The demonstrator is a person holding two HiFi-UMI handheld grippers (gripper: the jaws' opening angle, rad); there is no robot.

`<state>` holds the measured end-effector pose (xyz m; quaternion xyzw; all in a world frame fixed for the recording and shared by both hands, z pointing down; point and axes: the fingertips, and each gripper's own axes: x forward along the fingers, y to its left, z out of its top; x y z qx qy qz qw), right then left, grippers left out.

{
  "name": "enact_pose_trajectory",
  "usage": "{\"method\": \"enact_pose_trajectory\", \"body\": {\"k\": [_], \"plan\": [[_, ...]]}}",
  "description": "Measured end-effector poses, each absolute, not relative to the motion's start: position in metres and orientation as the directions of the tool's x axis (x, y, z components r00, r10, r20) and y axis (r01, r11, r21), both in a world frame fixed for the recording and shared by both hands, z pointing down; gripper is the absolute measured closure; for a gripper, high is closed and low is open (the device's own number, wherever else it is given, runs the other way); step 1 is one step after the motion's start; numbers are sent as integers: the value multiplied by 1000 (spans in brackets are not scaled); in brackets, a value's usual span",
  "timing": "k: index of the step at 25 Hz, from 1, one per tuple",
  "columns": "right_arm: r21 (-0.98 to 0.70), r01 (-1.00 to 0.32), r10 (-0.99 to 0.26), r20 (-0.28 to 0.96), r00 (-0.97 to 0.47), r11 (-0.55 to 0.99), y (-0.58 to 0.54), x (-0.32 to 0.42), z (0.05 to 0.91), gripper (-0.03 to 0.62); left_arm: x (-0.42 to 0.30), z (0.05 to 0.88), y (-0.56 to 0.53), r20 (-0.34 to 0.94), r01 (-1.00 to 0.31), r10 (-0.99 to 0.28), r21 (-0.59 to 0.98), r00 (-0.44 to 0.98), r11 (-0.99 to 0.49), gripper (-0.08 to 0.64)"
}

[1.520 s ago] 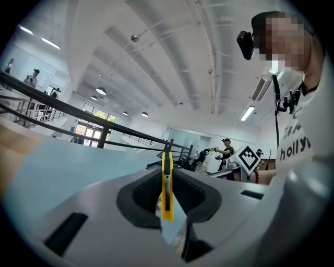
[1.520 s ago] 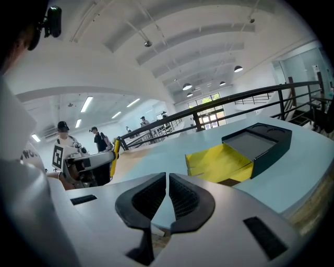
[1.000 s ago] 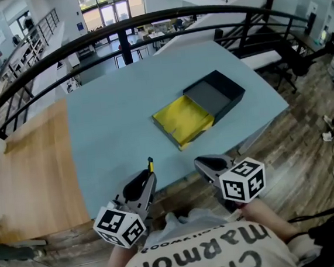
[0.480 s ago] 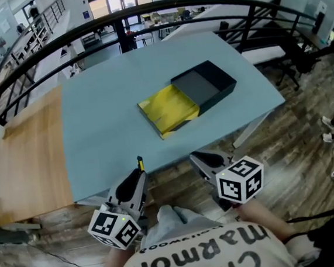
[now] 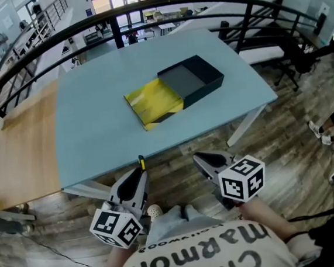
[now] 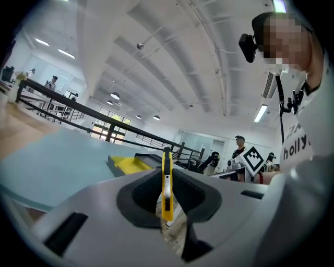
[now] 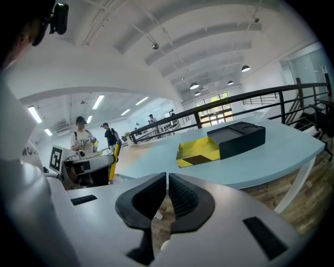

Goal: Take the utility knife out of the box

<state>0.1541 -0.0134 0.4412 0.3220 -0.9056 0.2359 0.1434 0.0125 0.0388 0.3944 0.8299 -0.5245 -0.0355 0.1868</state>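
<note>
Blue table, open box, black railing behind, left gripper clamping knife

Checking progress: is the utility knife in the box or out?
Out. The left gripper is shut on the knife, apart from the box on the table.

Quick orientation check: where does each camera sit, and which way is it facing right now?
Head view: on the person's head, facing steeply down at the table and box; the left gripper, right gripper and shirt show below.
Left gripper view: on the left gripper, looking along its jaws, clamped on the utility knife, towards the table; shirt at right.
Right gripper view: on the right gripper, looking along its shut jaws towards the table; shirt at left.
Shared: all three show the box.
</note>
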Motion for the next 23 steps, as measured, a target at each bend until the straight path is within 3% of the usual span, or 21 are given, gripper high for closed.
{"method": "enact_pose_trajectory", "body": {"k": [23], "plan": [[-344, -604, -476, 388, -789, 719, 11, 195, 441, 551, 54, 387, 76, 118, -891, -916, 311, 382, -331, 499]]}}
